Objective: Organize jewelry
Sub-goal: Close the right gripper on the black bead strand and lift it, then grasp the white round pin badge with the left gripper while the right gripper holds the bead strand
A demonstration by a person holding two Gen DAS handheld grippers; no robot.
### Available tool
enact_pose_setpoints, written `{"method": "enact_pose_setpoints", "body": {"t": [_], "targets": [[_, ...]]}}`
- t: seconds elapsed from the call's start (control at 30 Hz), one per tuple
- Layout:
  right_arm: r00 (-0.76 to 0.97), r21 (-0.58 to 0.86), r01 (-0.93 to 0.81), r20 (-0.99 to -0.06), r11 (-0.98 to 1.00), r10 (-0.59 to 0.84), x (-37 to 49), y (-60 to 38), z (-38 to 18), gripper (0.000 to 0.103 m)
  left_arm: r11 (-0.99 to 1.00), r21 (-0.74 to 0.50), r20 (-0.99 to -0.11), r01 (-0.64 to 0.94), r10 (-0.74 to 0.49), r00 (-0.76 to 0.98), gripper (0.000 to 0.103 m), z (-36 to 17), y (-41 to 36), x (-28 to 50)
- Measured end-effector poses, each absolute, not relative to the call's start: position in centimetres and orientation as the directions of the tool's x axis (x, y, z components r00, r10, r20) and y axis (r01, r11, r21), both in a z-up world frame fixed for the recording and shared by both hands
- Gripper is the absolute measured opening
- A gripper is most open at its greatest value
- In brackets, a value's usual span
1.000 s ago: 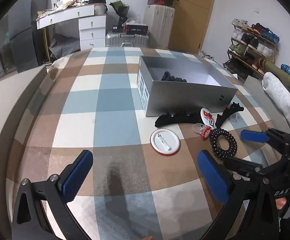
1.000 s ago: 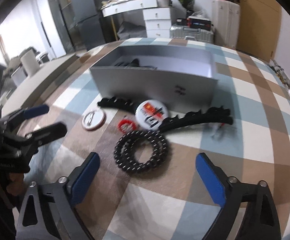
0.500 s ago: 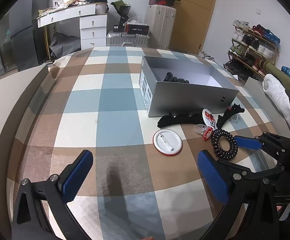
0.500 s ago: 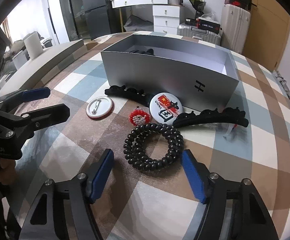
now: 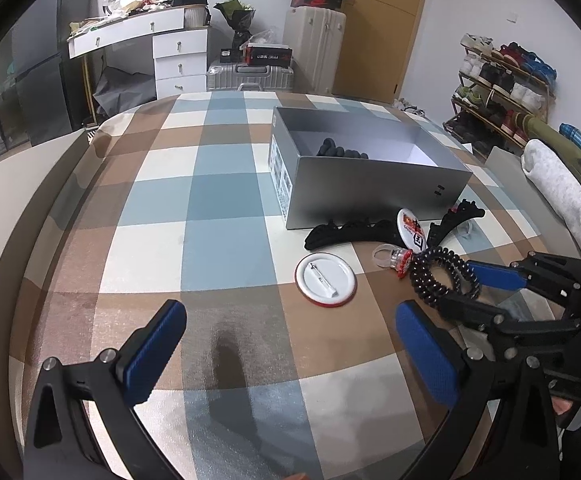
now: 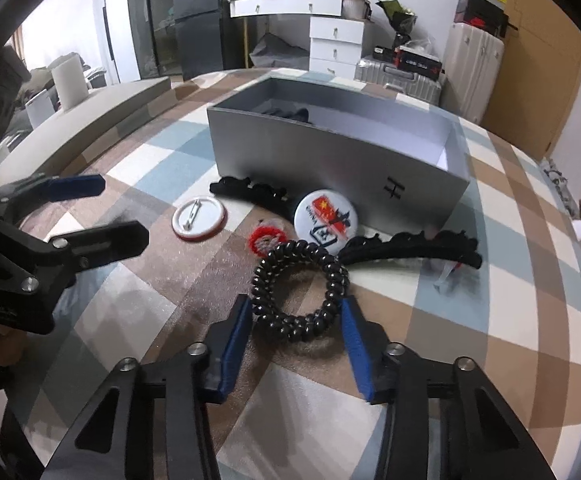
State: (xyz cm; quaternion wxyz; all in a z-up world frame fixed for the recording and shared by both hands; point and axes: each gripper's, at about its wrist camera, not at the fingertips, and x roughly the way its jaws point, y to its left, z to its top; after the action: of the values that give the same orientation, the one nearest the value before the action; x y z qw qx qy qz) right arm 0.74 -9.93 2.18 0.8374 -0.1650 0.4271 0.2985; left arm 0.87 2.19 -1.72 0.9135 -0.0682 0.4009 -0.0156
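Note:
A black coiled hair tie [image 6: 299, 286] lies on the checked cloth, also seen in the left wrist view [image 5: 444, 276]. My right gripper [image 6: 297, 320] straddles it, blue pads at both sides of the coil, jaws narrowed but still apart. My left gripper [image 5: 290, 344] is open and empty over bare cloth. A grey box [image 6: 338, 156] stands behind, with a dark item [image 5: 340, 150] inside. In front of it lie two black hair clips [image 6: 410, 246] [image 6: 250, 192], a flag badge [image 6: 328, 218], a face-down white badge [image 6: 198, 222] and a red ring [image 6: 266, 240].
The table's round edge [image 5: 50, 216] curves at the left. A bench [image 6: 90, 120] runs beside the table. A dresser [image 5: 162, 52], suitcases [image 5: 314, 52] and a shoe rack [image 5: 506, 88] stand beyond.
My right gripper has moved forward and down over the hair tie, and its jaws have narrowed around it. The left gripper has hardly moved.

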Motion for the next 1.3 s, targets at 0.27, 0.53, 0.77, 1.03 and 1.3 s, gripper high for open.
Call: {"method": "enact_pose_setpoints", "body": {"t": [0.27, 0.53, 0.77, 1.03, 1.3], "targets": [[0.459, 0.061, -0.636, -0.772, 0.769, 0.44, 1.3, -11.6, 3.6, 0.03, 0.991, -0.134, -0.732, -0.023, -0.083, 0.676, 0.102, -1.8, 2.0, 0.9], [0.483, 0.11, -0.642, -0.711, 0.759, 0.512, 1.0, -12.2, 5.2, 0.03, 0.988, -0.148, -0.759, -0.043, -0.086, 0.646, 0.102, -2.3, 2.1, 1.5], [0.478, 0.132, -0.634, -0.707, 0.762, 0.521, 1.3, -12.7, 5.1, 0.03, 0.988, -0.151, -0.797, -0.042, -0.097, 0.596, 0.101, -3.0, 1.6, 3.0], [0.49, 0.15, -0.617, -0.695, 0.773, 0.526, 1.7, -14.0, 5.6, 0.031, 0.999, -0.011, -0.813, 0.048, -0.037, 0.581, 0.058, -3.1, -1.0, 3.6], [0.499, 0.158, -0.608, -0.686, 0.778, 0.53, 1.8, -14.6, 6.1, 0.031, 0.997, -0.018, -0.805, 0.081, -0.063, 0.59, 0.034, -2.6, -1.2, 2.6]]}}
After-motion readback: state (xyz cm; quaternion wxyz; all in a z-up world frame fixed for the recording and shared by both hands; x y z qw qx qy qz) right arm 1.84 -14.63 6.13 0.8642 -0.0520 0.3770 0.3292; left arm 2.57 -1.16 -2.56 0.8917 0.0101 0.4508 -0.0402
